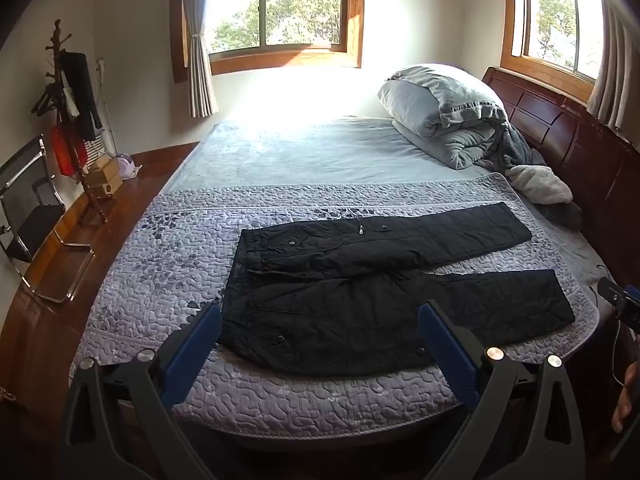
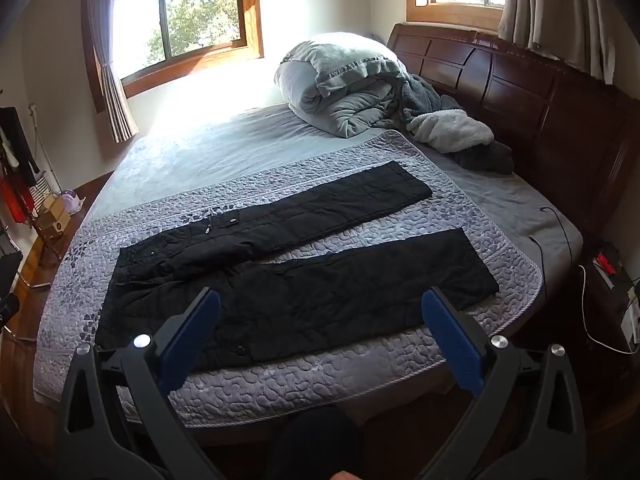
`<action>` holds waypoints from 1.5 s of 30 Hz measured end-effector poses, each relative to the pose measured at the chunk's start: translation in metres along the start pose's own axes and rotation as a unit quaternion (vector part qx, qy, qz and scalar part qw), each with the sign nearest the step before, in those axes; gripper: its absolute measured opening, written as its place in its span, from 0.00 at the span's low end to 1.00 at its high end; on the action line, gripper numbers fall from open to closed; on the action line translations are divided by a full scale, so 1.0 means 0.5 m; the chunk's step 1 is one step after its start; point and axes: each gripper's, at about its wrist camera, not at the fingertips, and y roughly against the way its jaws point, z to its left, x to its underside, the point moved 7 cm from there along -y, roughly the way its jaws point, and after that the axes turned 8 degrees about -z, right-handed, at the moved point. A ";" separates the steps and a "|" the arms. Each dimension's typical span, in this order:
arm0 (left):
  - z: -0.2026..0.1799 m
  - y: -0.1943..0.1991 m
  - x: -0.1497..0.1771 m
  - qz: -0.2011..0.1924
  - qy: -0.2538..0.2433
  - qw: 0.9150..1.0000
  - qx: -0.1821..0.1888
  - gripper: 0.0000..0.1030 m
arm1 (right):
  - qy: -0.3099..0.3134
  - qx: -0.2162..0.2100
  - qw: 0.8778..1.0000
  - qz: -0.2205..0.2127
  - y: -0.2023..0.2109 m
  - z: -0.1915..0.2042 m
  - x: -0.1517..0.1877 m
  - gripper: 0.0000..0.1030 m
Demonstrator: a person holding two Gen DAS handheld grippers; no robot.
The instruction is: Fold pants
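Observation:
Black quilted pants (image 1: 360, 276) lie flat on a purple quilted mat (image 1: 160, 280) on the bed, waist to the left, both legs spread apart toward the right. My left gripper (image 1: 320, 324) hovers open over the bed's near edge, its blue pads wide apart and nothing between them. In the right wrist view the same pants (image 2: 280, 264) stretch across the mat (image 2: 460, 208). My right gripper (image 2: 320, 312) is also open and empty, held above the near edge short of the pants.
A heap of grey bedding (image 1: 448, 108) and a fleece (image 2: 452, 132) sit by the dark wooden headboard (image 2: 540, 92) at right. A chair (image 1: 28, 208) and coat stand (image 1: 76, 120) stand on the wooden floor at left. Cables and a nightstand (image 2: 612, 292) lie at far right.

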 end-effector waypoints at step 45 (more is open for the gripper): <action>0.003 0.000 -0.001 0.003 -0.001 1.000 -0.005 0.97 | -0.001 -0.001 1.000 -0.002 -0.001 0.001 -0.005 0.98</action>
